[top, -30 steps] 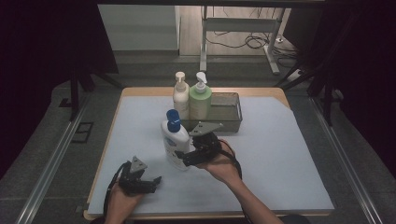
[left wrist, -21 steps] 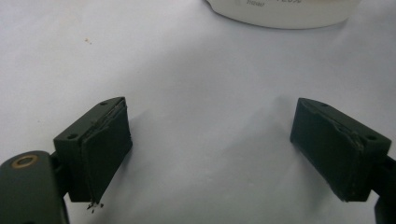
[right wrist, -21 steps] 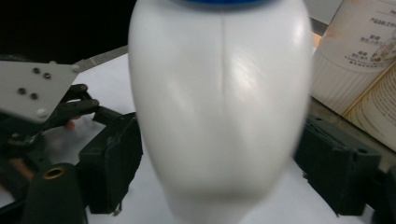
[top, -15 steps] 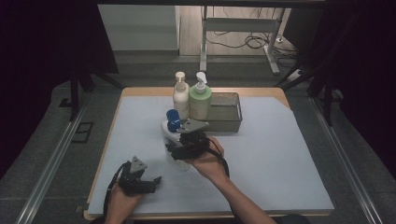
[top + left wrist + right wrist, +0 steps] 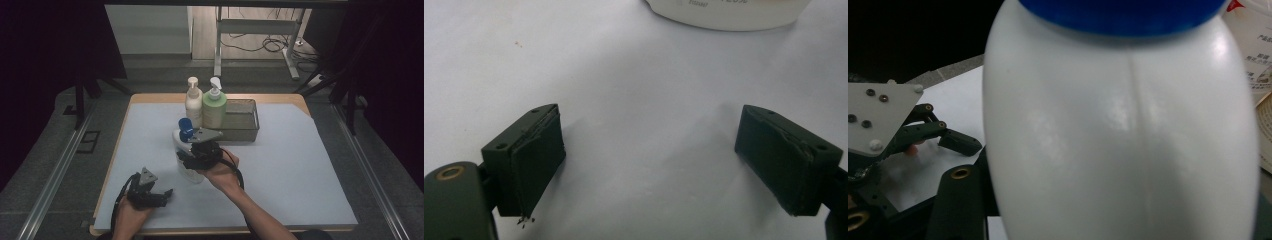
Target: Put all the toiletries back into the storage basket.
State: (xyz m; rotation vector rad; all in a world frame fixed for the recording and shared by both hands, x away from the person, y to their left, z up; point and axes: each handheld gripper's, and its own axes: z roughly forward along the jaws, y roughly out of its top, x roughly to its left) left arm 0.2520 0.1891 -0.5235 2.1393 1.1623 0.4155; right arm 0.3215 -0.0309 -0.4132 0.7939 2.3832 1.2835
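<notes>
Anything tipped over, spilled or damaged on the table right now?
Nothing stands out. The white bottle, cream pump bottle and green pump bottle stand upright on the table, with no spill visible.

A white bottle (image 5: pixel 184 160) with a blue cap — smooth, rounded, with a faint seam down its body — stands upright near the desk's (image 5: pixel 300 165) middle.

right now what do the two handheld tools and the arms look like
Both tools are black with two blocky jaws and flat dark pads. The left tool and the right tool each carry a grey three-cornered plate with small screws, brass-coloured pivot fittings, and a black cable looping back along the wrist. The forearms are bare, with no sleeves or gloves visible.
</notes>
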